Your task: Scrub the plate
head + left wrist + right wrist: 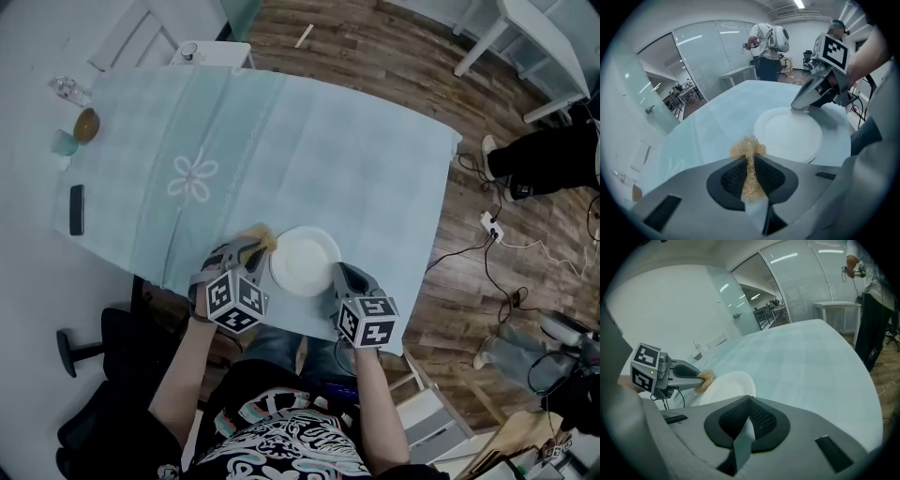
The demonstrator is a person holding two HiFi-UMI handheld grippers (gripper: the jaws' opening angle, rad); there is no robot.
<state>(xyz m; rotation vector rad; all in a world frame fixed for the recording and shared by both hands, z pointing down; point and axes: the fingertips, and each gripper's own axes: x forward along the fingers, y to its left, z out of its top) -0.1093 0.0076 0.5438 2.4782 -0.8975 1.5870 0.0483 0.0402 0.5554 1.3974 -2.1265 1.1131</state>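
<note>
Plate (305, 261) sits at 6 o'clock on the teal cloth (309, 150), left gripper (750, 159) clamped on the straw scrubber (747, 146) by its 10 o'clock rim, right gripper (750, 398) jaws together, empty, at 4 o'clock: I'd pin that rim and scrub inward in small circles.

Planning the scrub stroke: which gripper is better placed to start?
Left gripper: it clamps the scrubber beside the plate. The right gripper, shut and empty, sits at the plate's rim.
</note>
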